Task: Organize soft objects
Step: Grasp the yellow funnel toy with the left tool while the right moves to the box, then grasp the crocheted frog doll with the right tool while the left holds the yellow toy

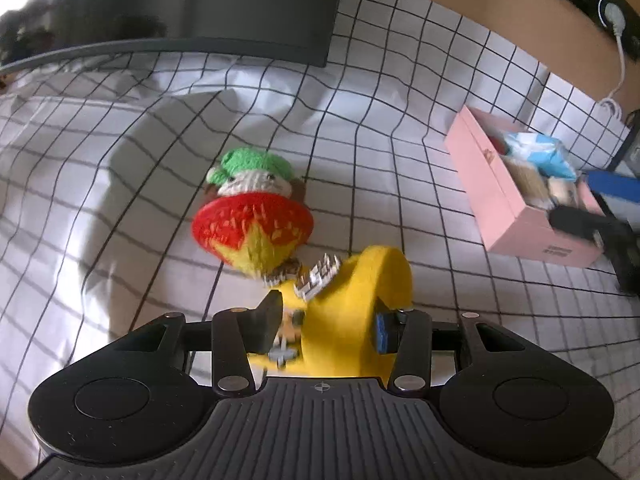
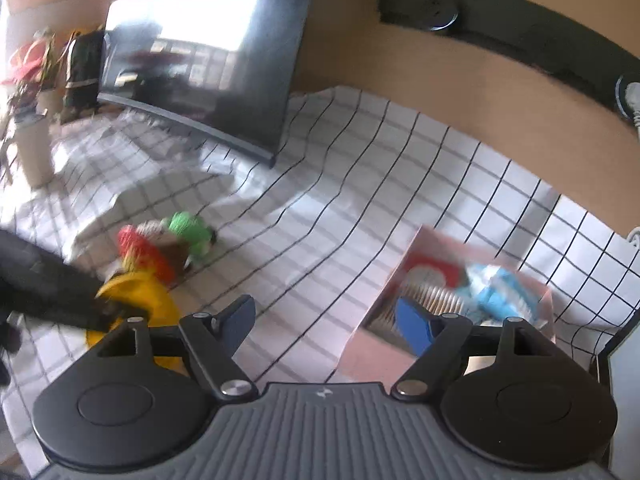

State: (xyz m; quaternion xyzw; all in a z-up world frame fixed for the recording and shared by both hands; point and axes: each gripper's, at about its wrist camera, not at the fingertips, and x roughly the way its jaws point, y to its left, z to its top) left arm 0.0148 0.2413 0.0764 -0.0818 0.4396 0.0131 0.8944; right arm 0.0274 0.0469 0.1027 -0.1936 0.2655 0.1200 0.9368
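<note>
Checked cloth (image 1: 120, 152): pink box (image 1: 516, 216) far right part-filled; left gripper (image 1: 326, 326) pinches yellow toy (image 1: 360, 304); right gripper (image 2: 326, 320) spread, empty; strawberry doll (image 1: 252, 208) left out.

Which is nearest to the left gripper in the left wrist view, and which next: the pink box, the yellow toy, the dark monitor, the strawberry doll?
1. yellow toy, between the left gripper fingers
2. strawberry doll, just ahead
3. pink box, far right
4. dark monitor, top

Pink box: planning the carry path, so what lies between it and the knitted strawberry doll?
Only bare checked cloth lies between the pink box and the knitted strawberry doll, as the left wrist view shows.
</note>
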